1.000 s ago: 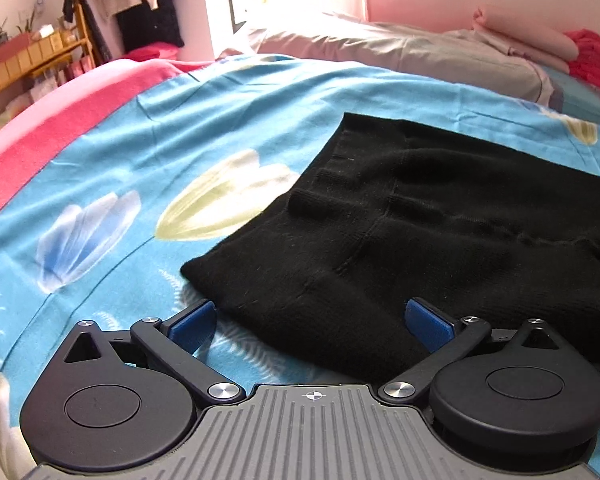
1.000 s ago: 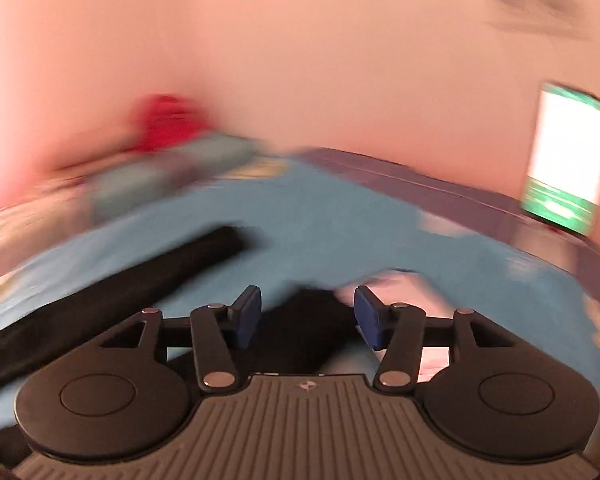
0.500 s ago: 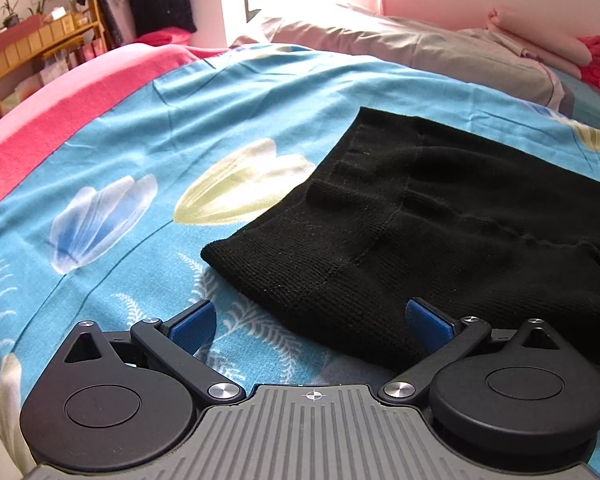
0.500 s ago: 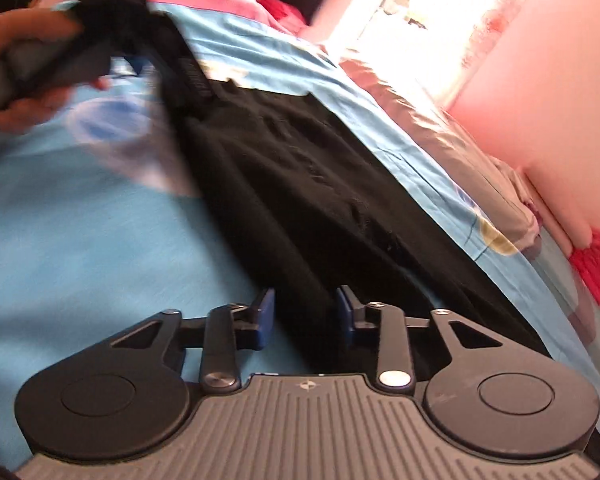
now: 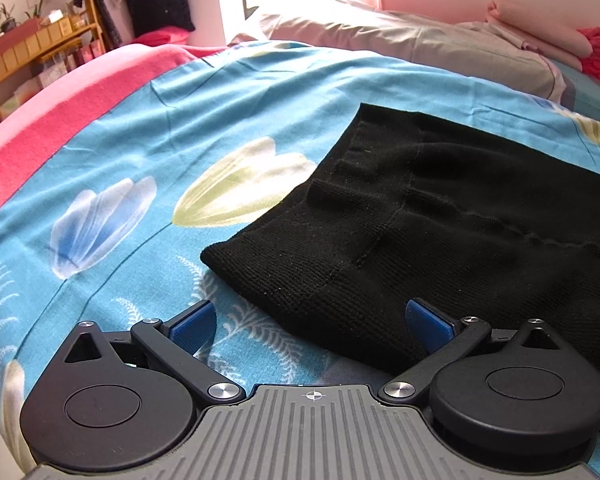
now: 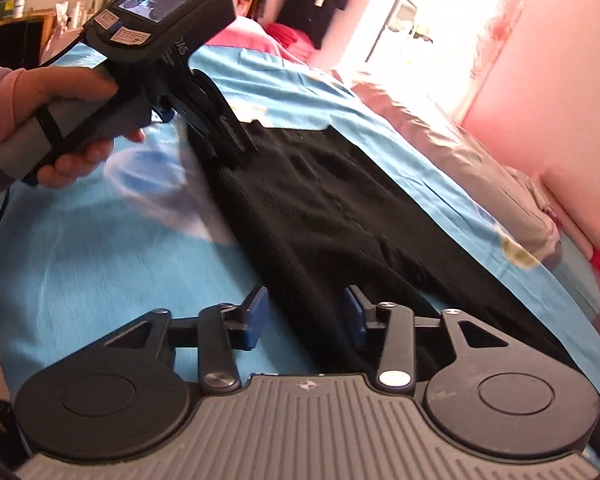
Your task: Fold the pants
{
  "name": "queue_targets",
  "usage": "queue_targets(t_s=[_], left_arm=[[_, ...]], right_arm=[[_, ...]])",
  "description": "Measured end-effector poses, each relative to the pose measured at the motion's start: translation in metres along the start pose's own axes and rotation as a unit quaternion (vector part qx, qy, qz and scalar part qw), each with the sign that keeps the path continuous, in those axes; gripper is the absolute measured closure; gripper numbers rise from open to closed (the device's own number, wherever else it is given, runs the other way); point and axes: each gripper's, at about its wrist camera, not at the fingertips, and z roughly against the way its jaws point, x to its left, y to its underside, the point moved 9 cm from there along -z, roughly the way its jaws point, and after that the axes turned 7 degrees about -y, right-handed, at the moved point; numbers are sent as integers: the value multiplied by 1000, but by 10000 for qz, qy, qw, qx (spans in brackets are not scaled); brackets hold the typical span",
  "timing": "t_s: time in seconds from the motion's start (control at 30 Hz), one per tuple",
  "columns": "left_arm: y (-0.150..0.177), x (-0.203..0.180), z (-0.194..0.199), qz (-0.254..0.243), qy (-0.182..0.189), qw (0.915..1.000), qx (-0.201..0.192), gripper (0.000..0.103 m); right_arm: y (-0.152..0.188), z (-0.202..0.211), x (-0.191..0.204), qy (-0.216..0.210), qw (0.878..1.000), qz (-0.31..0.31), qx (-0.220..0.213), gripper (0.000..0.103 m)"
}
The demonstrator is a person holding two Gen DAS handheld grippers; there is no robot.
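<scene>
The left gripper (image 5: 310, 320) has its jaws spread wide, with nothing clamped. A near edge of the black pants (image 5: 440, 220) lies between and just ahead of them: the blue pad on one side sits over the knit fabric, while the other pad hangs over bare blue floral bedsheet (image 5: 140, 152), clear of the cloth.

The right gripper (image 6: 306, 314) has its jaws partly apart; they have just been opening. The pants (image 6: 340, 208) run between them, but neither pad presses on the fabric, so nothing is gripped.

In the right wrist view the pants lie flat on the bed, their long axis stretching from these jaws away toward the left gripper (image 6: 228, 136), which a hand (image 6: 66, 120) holds at the far, wider end. From the left jaws, the garment extends ahead and off to the side where the covered pad sits.
</scene>
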Motion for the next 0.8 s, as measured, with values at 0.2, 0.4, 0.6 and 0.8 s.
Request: queue_targets(t_s=[0.2,0.4,0.6,0.8], left_arm=[[0,1,1,2,3,10000,19,0],[0,1,-1,-49,-11,10000,2,0],[-1,0,-2,-94,-19,10000,-1,0],[-1,1,-3,-117,-55,9999,1,0]], right_arm=[[-10,-27,12,-257,9994,-164,153,89],[-21,-27,5,-320,9994,-145,-51,74],[-15,-23,10,-664,9969,-411,-11,62],[2,-21,-12,-555,9928,-1057,124,62]])
